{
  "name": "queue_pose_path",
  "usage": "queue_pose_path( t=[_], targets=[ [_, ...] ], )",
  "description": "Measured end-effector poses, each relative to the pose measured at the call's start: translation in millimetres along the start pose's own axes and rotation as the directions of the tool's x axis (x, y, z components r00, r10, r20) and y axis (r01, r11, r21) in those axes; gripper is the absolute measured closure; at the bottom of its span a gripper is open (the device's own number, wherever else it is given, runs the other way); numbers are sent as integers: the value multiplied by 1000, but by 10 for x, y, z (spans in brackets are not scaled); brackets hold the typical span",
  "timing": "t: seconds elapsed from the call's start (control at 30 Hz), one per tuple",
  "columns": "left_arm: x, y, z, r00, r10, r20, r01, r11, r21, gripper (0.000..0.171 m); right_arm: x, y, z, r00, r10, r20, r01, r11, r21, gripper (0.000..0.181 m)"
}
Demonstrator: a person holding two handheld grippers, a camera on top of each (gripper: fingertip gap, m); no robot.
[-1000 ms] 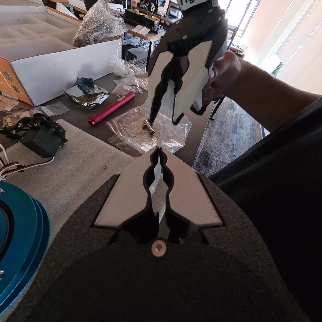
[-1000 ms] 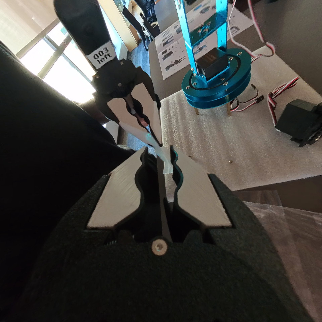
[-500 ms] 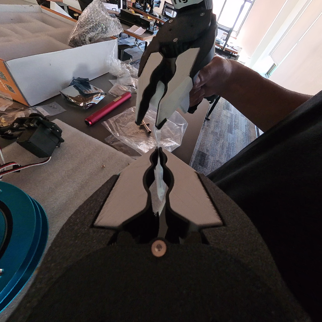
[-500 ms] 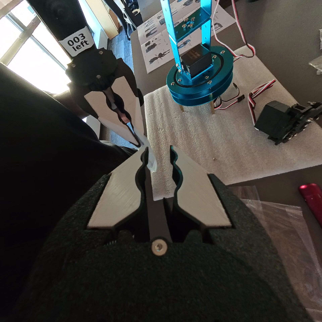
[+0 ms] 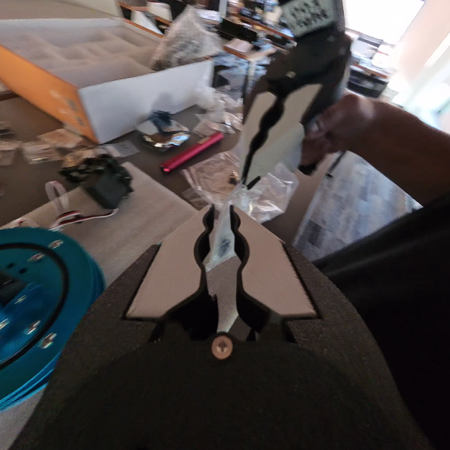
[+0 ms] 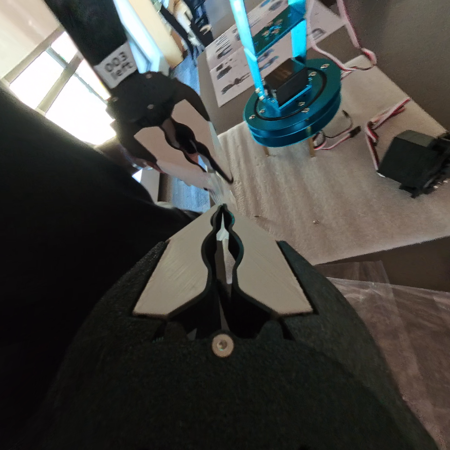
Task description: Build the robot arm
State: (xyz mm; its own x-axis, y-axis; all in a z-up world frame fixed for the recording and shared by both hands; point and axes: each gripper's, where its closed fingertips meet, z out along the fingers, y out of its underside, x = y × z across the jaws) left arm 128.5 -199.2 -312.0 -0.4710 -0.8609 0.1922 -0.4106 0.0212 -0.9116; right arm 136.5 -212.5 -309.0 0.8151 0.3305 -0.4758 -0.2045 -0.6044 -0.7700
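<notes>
Two grippers share one small clear plastic bag [image 5: 222, 239] above the blue turntable base [image 6: 292, 121]: the left gripper [image 5: 221, 207], bearing a white label, is parted around it; the right gripper [image 6: 222, 207] is clamped on it.

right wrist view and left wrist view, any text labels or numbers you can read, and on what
Writing is not copied here; its bearers:
White label on the left tongs' handle: sharp print.
Pale label atop the right tongs: blurred.
Printed sheets: too small.
Orange box: marks blurred.
</notes>
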Motion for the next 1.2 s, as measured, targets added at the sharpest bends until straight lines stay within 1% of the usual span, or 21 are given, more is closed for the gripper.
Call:
queue_pose_path(
  t=[0.03,0.07,0.1,0.13,0.17,0.2,0.27,0.33,0.37,0.43,0.6,0.67,0.73,0.9,0.93,1.03,1.1,1.13,1.2],
  targets=[
    [-97,-37,-42,997,-15,70,14,1000,17,152,67,-17,-10,999,24,-37,-23,999,25,181],
    [-165,-80,-104,991,-28,132,22,999,40,150,128,-28,-25,996,55,-71,-51,997,50,181],
    [-190,-125,-168,984,-43,175,31,997,69,150,169,-43,-39,991,90,-97,-83,994,76,181],
    [-165,-163,-211,980,-68,186,50,994,98,153,199,-80,-55,985,125,-119,-111,987,117,181],
    [-93,-189,-215,981,-106,161,87,989,120,157,203,-122,-63,978,167,-123,-146,976,162,181],
    [-4,-205,-180,981,-158,111,143,981,133,158,166,-163,-58,972,210,-101,-187,961,202,181],
    [91,-235,-72,960,-281,14,275,949,155,154,48,-226,-34,960,279,-27,-262,927,269,181],
    [99,-284,5,915,-396,-80,405,896,181,151,-88,-251,-18,948,314,55,-316,899,304,181],
    [114,-329,14,887,-440,-141,461,866,196,149,-105,-262,-38,944,322,64,-325,887,329,181],
    [167,-390,25,836,-492,-245,540,817,201,151,-160,-242,-74,940,327,93,-339,879,335,181],
    [283,-463,74,771,-533,-350,614,767,186,155,-202,-172,-160,944,310,116,-331,891,312,181],
    [269,-490,97,760,-544,-355,629,752,197,163,-205,-176,-206,943,305,129,-331,890,315,181],
    [267,-499,131,761,-547,-350,631,750,200,167,-206,-178,-249,938,310,154,-344,885,314,181],
    [296,-511,206,789,-531,-309,601,771,210,169,-181,-156,-340,925,325,194,-373,869,324,181],
    [291,-496,227,799,-527,-290,589,781,207,169,-160,-140,-347,929,323,181,-366,872,326,181],
    [249,-388,320,864,-478,-157,501,848,175,171,-35,-49,-328,956,291,39,-288,905,313,181],
    [203,-285,393,913,-407,-16,405,906,121,171,64,38,-290,962,257,-94,-223,935,275,181],
    [176,-233,425,929,-366,56,361,928,88,171,116,77,-272,958,235,-165,-189,949,253,181],
    [118,-150,473,930,-334,155,331,943,41,171,210,131,-240,935,202,-293,-139,965,222,181]
  ],
)
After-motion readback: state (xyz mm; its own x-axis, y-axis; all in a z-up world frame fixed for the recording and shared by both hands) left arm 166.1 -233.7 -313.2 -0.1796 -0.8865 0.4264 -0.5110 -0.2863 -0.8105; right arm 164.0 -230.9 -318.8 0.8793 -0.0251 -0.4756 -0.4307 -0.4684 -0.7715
